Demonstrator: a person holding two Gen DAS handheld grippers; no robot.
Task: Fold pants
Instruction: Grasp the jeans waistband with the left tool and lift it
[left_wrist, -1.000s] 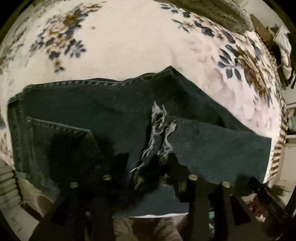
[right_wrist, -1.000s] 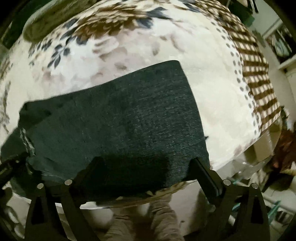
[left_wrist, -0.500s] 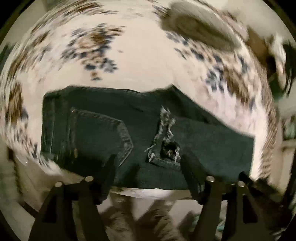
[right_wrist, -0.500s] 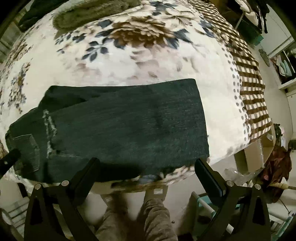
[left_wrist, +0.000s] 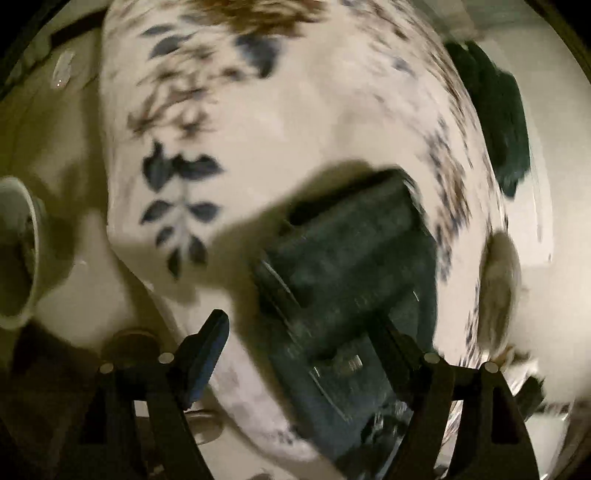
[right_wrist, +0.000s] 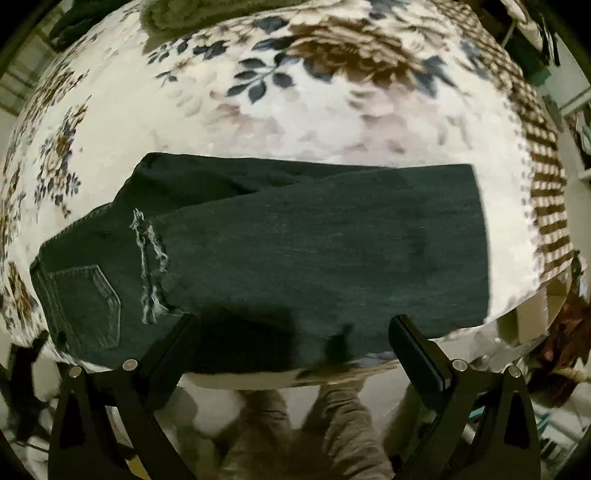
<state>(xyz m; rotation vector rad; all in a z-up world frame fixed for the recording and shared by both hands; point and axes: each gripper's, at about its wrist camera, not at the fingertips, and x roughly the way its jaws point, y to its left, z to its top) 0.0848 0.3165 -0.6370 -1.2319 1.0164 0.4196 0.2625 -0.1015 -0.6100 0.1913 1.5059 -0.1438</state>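
Note:
Dark denim pants (right_wrist: 295, 254) lie folded lengthwise on the floral bedspread (right_wrist: 295, 110), waist and back pocket (right_wrist: 86, 306) at the left, frayed tear (right_wrist: 149, 269) beside it, folded end at the right. My right gripper (right_wrist: 295, 343) is open and empty, held above the near edge of the pants. The left wrist view is blurred; the pants (left_wrist: 351, 280) show from the waist end. My left gripper (left_wrist: 306, 354) is open and empty above that end.
A brown-striped border (right_wrist: 546, 206) runs along the bed's right side. A grey blanket (right_wrist: 207, 14) lies at the far edge. The person's legs (right_wrist: 314, 435) stand at the near edge. A white round container (left_wrist: 18, 251) sits left of the bed.
Both grippers have let go and pulled back from the pants. The left gripper has swung round to the waist end; its view is blurred. The pants lie still.

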